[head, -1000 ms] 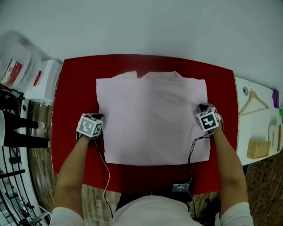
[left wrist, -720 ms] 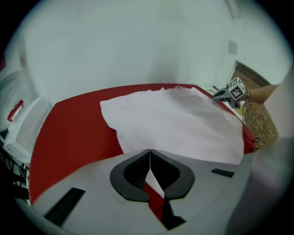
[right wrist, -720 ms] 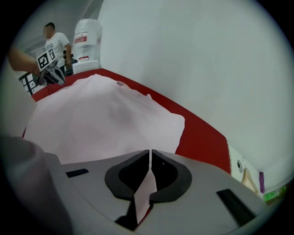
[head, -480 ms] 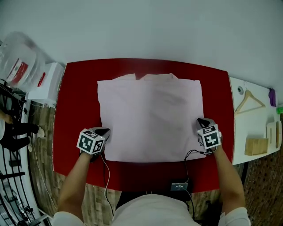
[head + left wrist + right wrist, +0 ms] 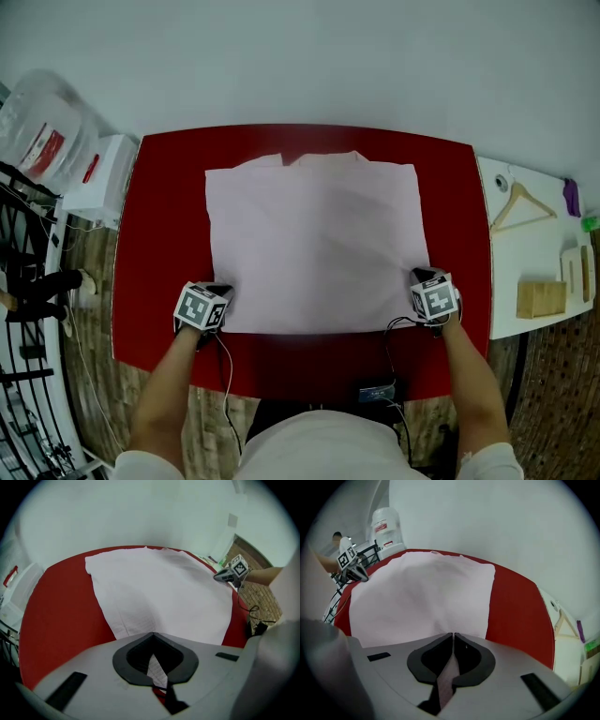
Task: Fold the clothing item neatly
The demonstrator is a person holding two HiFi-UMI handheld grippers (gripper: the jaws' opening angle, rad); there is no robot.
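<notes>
Clothing item [image 5: 314,246]: pale pink, spread flat as a broad rectangle on the red table [image 5: 155,244]; the collar edge is on the far side and the near edge runs between the two grippers.
Far left: a clear water jug [image 5: 37,131] and a white box [image 5: 98,178] stand off the table's left edge.
Left gripper [image 5: 221,292]: at the near-left corner of the clothing item, jaws clamped on the cloth (its own view shows a strip of fabric pinched between them).
Middle: the fabric lies smooth, with only faint creases.
Right gripper [image 5: 420,278]: at the near-right corner, jaws closed tight on a fold of the same fabric.
Far right: a white side table [image 5: 502,272] carries a wooden hanger [image 5: 521,204] and a wooden block [image 5: 537,299].
</notes>
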